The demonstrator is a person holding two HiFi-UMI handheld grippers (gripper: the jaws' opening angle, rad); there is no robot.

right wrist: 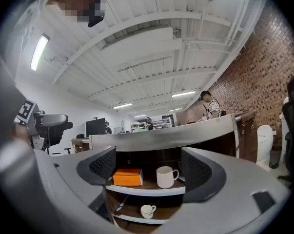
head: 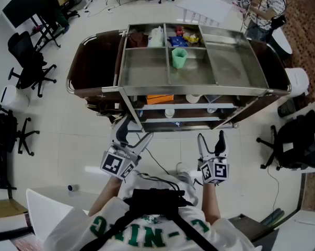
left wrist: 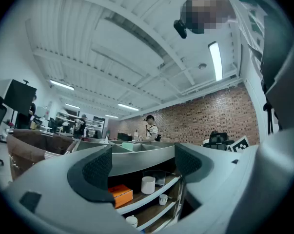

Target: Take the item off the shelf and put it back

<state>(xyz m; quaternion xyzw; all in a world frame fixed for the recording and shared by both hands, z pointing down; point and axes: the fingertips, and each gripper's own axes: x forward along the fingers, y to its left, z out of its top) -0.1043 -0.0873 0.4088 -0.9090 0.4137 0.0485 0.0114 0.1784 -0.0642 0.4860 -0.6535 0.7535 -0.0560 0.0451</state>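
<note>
Mug (right wrist: 167, 176), white, stands upright on the cart's upper shelf (right wrist: 147, 190), under the steel top tray (head: 199, 90). It's likely the item to take, tho the task doesn't say which. Just beside it on the left lies an orange box (right wrist: 127, 177). The mug's handle points right, away from the box.

R claw (head: 210, 140) has its jaws apart w/ nothing btw them. The mug lines up in its view but is well apart from it. L claw (head: 133, 135) is also gaping and empty, held off the cart's front-left. Both are roughly level and touch nothing. Nothing's lifted yet, so the reach-in looks like the step in hand.

To do it well:
- Go in w/ R claw level, low enough to pass under the tray's front rim.
- Put the jaws either side of the mug body, not the handle, and close mid-body.
- Lift only a little, since headroom under the tray looks tight, then pull straight out.
- The mug is prob glazed and slippery, so squeeze firmly.

In the way: the tray rim above, the box on one side, and a frame leg (head: 132, 111) at the front.

Other stuff: small cup (right wrist: 147, 211) on the lower shelf, green cup (head: 179, 57) in the top tray, office chairs (head: 29, 61) around, a person (head: 267, 9) on the far side, and a cable (head: 158, 164) on the floor.
</note>
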